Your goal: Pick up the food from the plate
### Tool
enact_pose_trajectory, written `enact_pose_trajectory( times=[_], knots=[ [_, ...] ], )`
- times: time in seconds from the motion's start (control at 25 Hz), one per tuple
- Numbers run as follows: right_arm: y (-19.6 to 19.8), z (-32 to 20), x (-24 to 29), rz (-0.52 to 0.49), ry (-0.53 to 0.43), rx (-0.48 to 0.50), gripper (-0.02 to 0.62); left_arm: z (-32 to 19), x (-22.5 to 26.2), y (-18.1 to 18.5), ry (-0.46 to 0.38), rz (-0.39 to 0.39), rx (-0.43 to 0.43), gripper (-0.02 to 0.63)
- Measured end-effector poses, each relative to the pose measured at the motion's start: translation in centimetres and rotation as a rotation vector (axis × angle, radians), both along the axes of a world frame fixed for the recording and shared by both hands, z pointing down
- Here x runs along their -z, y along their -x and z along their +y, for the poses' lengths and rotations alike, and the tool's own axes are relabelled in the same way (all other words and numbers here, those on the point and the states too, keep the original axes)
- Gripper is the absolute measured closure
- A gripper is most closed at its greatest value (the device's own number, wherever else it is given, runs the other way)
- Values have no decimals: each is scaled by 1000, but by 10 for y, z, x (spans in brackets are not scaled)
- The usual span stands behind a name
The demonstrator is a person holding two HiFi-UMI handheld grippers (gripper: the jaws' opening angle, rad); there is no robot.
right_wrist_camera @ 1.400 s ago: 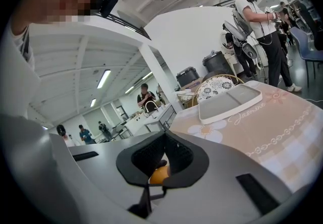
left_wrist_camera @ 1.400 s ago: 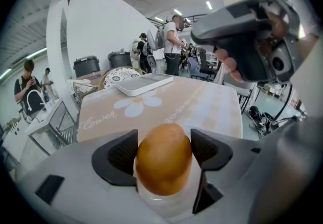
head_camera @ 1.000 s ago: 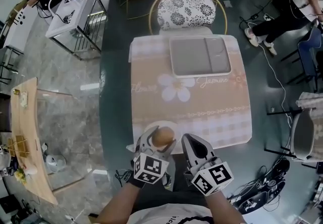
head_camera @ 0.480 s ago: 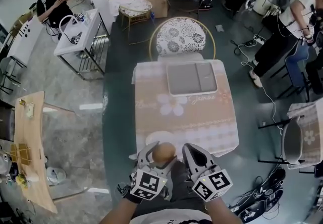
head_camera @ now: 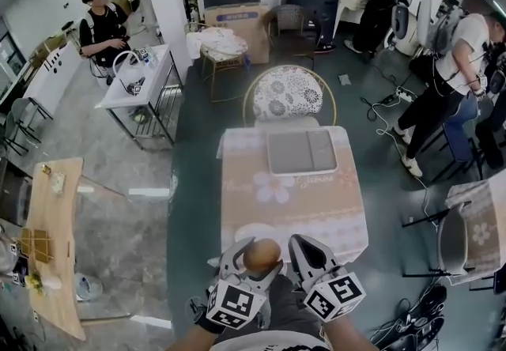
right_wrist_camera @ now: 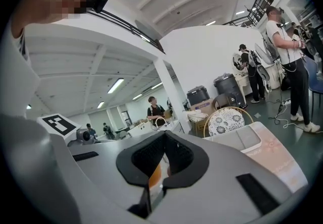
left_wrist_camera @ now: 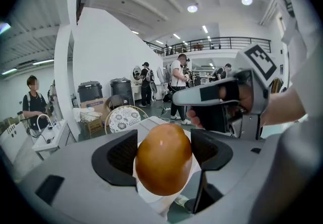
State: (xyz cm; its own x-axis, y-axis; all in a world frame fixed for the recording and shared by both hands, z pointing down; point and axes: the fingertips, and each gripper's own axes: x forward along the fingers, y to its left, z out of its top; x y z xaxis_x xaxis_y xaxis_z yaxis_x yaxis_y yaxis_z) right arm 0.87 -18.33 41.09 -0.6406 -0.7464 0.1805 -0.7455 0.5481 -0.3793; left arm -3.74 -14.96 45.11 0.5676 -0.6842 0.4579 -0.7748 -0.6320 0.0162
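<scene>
plate (head_camera: 245, 231) mostly covered by the left gripper (head_camera: 251, 258) and the food (head_camera: 262, 253), only a pale arc of rim shows. food's underside is sunk between the jaws. in left gripper view it fills the gap and blocks most of what's behind. right gripper view: thin orange sliver through the slit under the closed jaws, can't tell what. both forearms cut off at head view's bottom edge. chair (head_camera: 288, 94) legs hidden behind table (head_camera: 292, 199). cardboard box (head_camera: 237, 21) print too small to read.

a grey tray (head_camera: 301, 152) lies at the far end of the patterned table (head_camera: 316, 207), a floral chair (head_camera: 288, 93) just behind it.
</scene>
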Motion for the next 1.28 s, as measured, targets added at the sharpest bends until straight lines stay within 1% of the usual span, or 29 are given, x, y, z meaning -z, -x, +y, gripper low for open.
enact_pose_trajectory(
  times=[0.44, 0.8, 1.12, 1.28],
  knots=[
    [9, 9, 48, -2, -92, 23, 583, 9, 53, 5, -89, 19, 14, 278],
    [5, 15, 87, 37, -177, 1, 583, 13, 99, 5, -169, 74, 10, 278],
    [8, 18, 99, 54, -207, -1, 583, 15, 114, 9, -211, 91, 15, 278],
    [7, 21, 99, 55, -214, -6, 583, 17, 115, 10, -215, 91, 23, 278]
  ],
)
